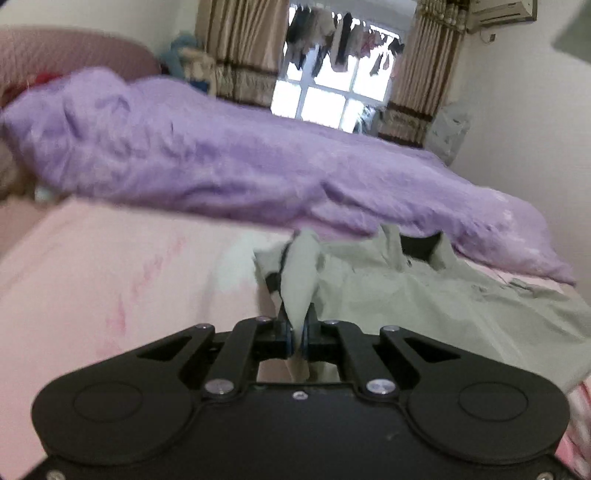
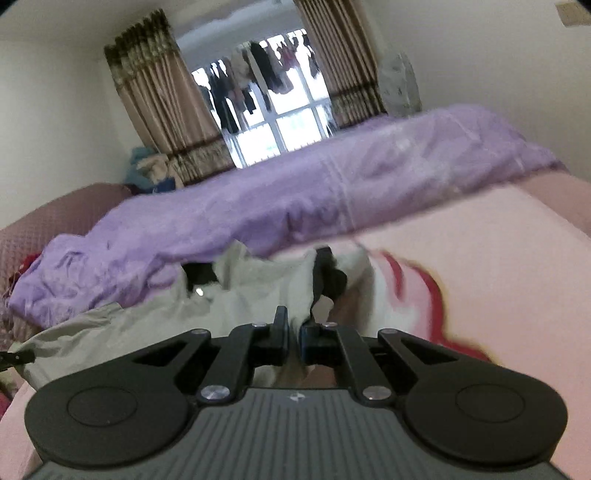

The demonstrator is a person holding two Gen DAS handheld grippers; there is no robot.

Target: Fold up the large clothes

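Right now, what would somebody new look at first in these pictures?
Probably the big purple blanket heaped across the far side of the pink bed. Next, the pale green jacket spread in front of it, with the left gripper and right gripper each pinching a bit of its cloth.

A bed with a pink sheet [image 1: 110,266] and a rumpled purple duvet [image 1: 221,162] stands before a bright, white-framed window [image 1: 325,99] hung with beige curtains [image 2: 155,92], laundry [image 2: 258,74] strung outside it, pale walls [image 1: 524,122] around, and an air conditioner [image 1: 502,13] mounted high.
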